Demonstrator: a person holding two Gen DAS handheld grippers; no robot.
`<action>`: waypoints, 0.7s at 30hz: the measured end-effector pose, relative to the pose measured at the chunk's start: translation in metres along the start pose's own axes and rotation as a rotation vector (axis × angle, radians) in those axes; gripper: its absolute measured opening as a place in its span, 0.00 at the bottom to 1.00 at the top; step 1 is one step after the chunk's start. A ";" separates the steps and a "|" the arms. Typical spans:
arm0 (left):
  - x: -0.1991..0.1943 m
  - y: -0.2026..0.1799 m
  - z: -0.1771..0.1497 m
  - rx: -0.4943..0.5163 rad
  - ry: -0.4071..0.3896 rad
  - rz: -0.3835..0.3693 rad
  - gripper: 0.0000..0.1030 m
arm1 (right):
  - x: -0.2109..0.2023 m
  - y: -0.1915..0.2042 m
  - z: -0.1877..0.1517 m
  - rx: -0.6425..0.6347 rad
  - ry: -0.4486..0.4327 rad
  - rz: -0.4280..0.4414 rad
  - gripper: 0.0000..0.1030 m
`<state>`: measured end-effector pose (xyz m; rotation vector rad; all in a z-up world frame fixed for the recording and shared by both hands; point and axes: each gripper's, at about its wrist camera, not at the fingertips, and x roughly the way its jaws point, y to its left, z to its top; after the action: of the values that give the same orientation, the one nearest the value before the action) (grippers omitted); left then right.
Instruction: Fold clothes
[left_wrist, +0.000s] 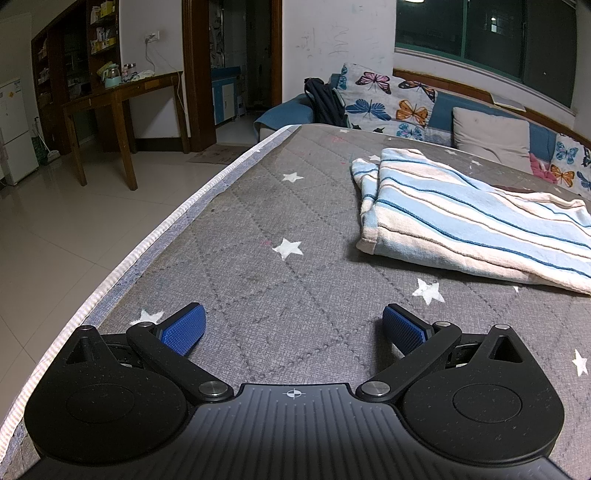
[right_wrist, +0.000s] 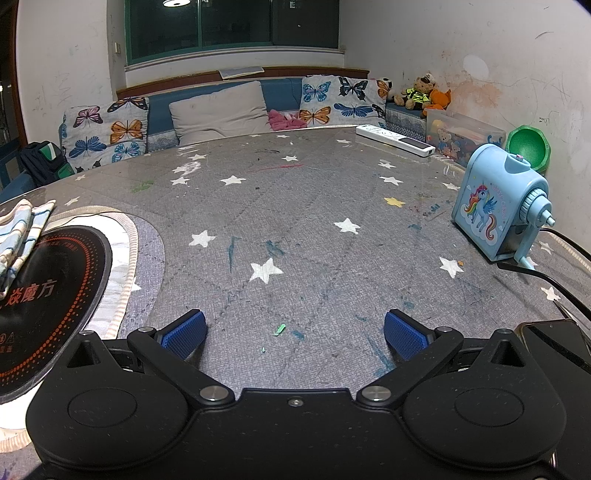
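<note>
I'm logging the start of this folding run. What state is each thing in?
left gripper: open, empty, over the table.
right gripper: open, empty.
striped cloth: lying loosely folded, ungripped.
star-print table cover: spread flat.
pencil sharpener: upright.
power strip: lying flat.

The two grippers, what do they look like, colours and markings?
The left gripper and right gripper match: matte black ribbed bodies, round black housings, silver pivot pins, black linkage arms, blue textured pads. The left shows a white crosshair mark; the right shows a small screw there.
</note>
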<state>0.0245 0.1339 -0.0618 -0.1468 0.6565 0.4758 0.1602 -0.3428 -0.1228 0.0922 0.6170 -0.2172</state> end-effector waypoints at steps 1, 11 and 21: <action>0.000 0.000 0.000 0.000 0.000 0.000 1.00 | 0.000 0.000 0.000 0.000 0.000 0.000 1.00; 0.000 0.000 0.000 0.000 0.000 0.000 1.00 | 0.002 0.001 0.000 0.000 0.000 0.000 1.00; 0.000 0.000 0.000 -0.001 0.000 -0.001 1.00 | 0.001 -0.001 0.001 0.000 0.000 0.000 1.00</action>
<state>0.0247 0.1339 -0.0619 -0.1476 0.6561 0.4752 0.1613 -0.3440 -0.1230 0.0924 0.6169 -0.2174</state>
